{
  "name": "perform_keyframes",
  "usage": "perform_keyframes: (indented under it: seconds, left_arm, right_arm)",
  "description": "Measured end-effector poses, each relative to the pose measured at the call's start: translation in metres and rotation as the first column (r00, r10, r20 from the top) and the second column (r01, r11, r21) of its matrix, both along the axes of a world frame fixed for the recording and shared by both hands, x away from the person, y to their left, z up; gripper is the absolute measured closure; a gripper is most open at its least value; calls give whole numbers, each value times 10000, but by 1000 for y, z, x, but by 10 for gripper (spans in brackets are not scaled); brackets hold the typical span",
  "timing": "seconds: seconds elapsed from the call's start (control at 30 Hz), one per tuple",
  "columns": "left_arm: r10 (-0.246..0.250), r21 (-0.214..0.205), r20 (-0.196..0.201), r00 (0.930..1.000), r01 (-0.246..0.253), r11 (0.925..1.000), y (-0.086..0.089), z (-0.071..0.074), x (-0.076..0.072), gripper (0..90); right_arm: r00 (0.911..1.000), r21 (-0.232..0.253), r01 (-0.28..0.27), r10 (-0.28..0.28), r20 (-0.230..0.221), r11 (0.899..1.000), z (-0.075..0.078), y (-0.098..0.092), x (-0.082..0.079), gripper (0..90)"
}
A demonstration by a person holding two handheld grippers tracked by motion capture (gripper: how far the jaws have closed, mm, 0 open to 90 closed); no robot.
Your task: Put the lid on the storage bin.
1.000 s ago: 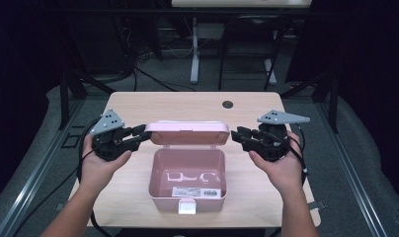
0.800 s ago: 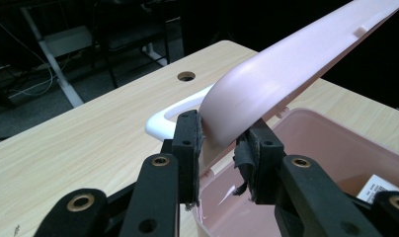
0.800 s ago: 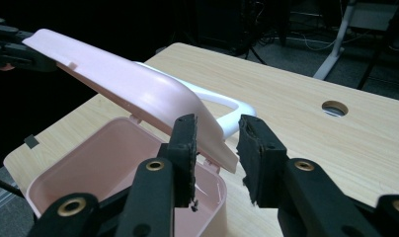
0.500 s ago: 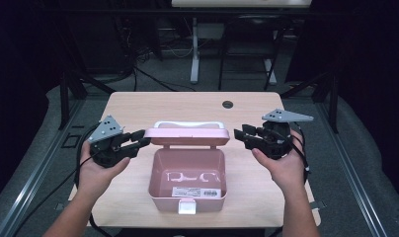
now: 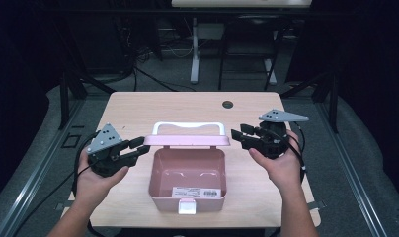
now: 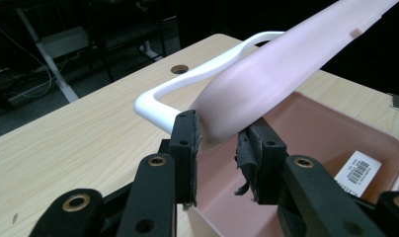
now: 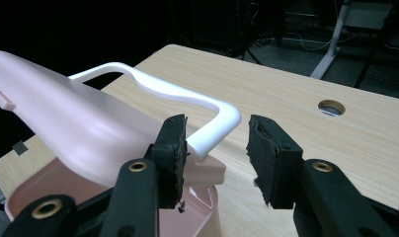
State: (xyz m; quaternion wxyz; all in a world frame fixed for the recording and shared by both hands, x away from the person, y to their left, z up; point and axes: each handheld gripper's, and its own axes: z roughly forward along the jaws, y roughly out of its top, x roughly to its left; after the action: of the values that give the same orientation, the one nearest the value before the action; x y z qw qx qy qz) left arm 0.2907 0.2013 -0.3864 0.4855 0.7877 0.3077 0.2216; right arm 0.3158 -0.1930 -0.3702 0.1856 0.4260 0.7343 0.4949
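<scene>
The pink box (image 5: 187, 180) sits open on the desk (image 5: 138, 106) between the two tongs, its lid (image 5: 187, 140) raised on the far side with a white handle (image 5: 187, 127) on top. The left tongs (image 5: 137, 149) reach the lid's left end; in the left gripper view that end (image 6: 247, 94) sits between the pads, against the left pad (image 6: 187, 143), but whether both press on it is hard to tell. The right tongs (image 5: 238, 136) are released: their jaws have just been opening, and in the right gripper view the handle's corner (image 7: 222, 123) lies between the pads, touching or just beside the left one and clear of the right. A round cable hole (image 5: 227, 104) lies in the desk beyond the right tongs, and a barcode label (image 5: 197, 192) lies inside the box below both. Compared with a second ago, both hands have drawn slightly outward and toward the person, and the lid stays up. The box's inner far wall is hidden under the lid, and the room behind the desk is too dark to make out.
</scene>
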Motion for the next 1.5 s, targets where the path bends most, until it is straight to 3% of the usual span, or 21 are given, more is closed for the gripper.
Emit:
perform_keyframes:
  seconds: [1.5]
  left_arm:
    - [-246, -23, -188, 9995, 245, 9997, 5, -19, -29, 692]
  right_arm:
    - [10000, -41, -35, 35, -82, 10000, -4, 4, 4, 583]
